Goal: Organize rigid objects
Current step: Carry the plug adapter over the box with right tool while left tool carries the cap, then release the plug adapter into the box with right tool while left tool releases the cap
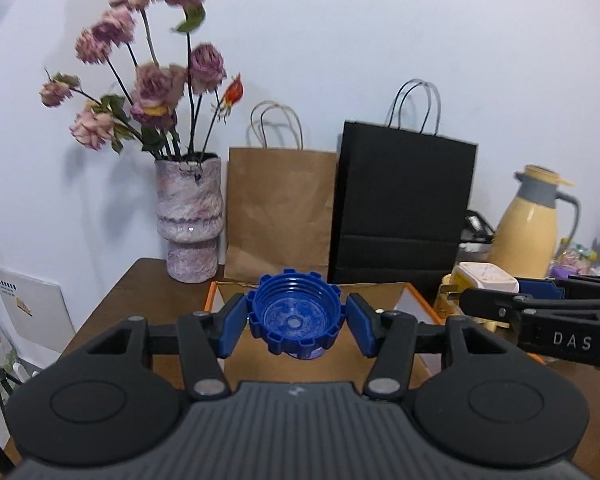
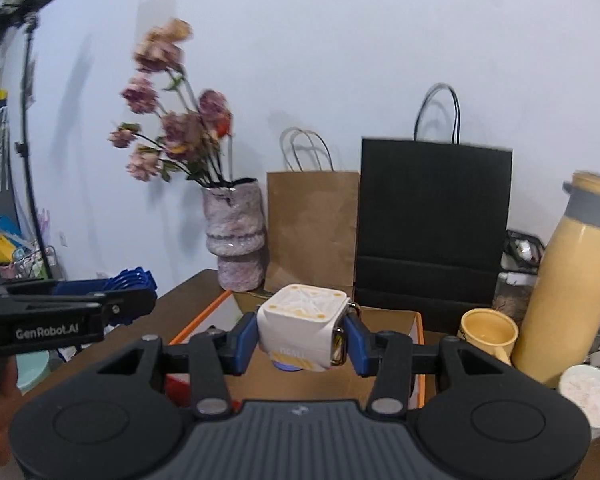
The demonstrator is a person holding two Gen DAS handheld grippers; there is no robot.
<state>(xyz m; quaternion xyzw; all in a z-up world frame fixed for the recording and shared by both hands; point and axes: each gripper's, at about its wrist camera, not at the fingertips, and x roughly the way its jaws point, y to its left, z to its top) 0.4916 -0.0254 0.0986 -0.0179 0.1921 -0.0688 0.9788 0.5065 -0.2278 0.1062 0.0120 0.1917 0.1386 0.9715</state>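
Note:
In the left wrist view my left gripper [image 1: 296, 320] is shut on a blue ridged bottle cap [image 1: 296, 312], its hollow side facing the camera. It hangs above an open cardboard box with orange edges [image 1: 418, 294]. In the right wrist view my right gripper [image 2: 300, 338] is shut on a white cube-shaped plug adapter [image 2: 300, 324] with yellow marks and metal prongs on its right side, over the same box [image 2: 198, 320]. Each gripper shows side-on in the other view: the right gripper [image 1: 474, 300] with the adapter [image 1: 484, 276], the left gripper [image 2: 140, 294] with the cap [image 2: 134, 278].
On the brown table behind the box stand a mottled vase of dried flowers [image 1: 190, 216], a brown paper bag [image 1: 280, 208] and a black paper bag [image 1: 404, 204]. At the right are a yellow thermos jug [image 2: 568, 280], a yellow mug [image 2: 486, 330] and a white bowl [image 2: 588, 396].

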